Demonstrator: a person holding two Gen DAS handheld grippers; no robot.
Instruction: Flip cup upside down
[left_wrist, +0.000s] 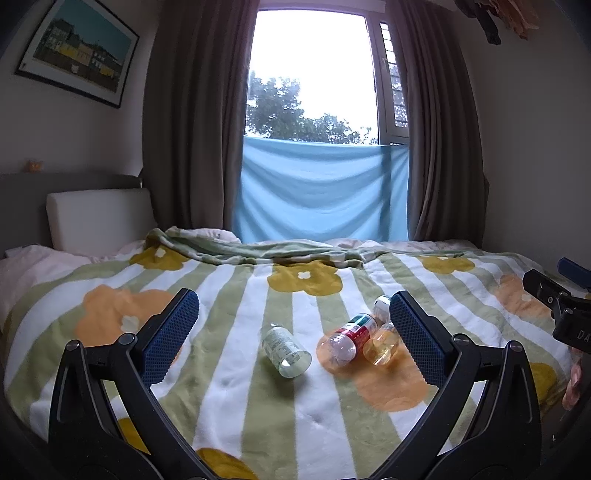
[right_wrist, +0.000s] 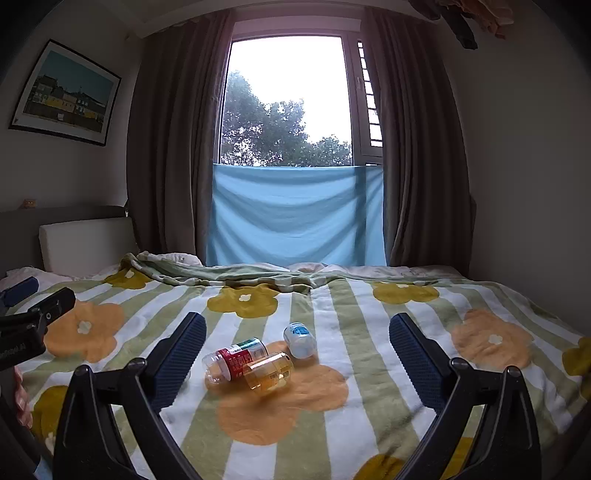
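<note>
Several small plastic bottles lie on their sides on a striped floral blanket (left_wrist: 236, 398). In the left wrist view a clear bottle with a pale green label (left_wrist: 285, 350) lies apart; a red-labelled bottle (left_wrist: 349, 336) and an amber bottle (left_wrist: 382, 345) lie touching to its right. In the right wrist view I see the red-labelled bottle (right_wrist: 234, 360), the amber bottle (right_wrist: 269, 371) and a blue-labelled bottle (right_wrist: 300, 339). No cup shows. My left gripper (left_wrist: 293, 314) is open and empty, short of the bottles. My right gripper (right_wrist: 297, 336) is open and empty, also short of them.
The bed fills both views, with a white pillow (left_wrist: 98, 218) at the head on the left. A rumpled blanket fold (left_wrist: 255, 251) lies along the far edge. Curtains and a blue cloth (left_wrist: 321, 192) hang at the window behind. The other gripper shows at the right edge (left_wrist: 561, 306).
</note>
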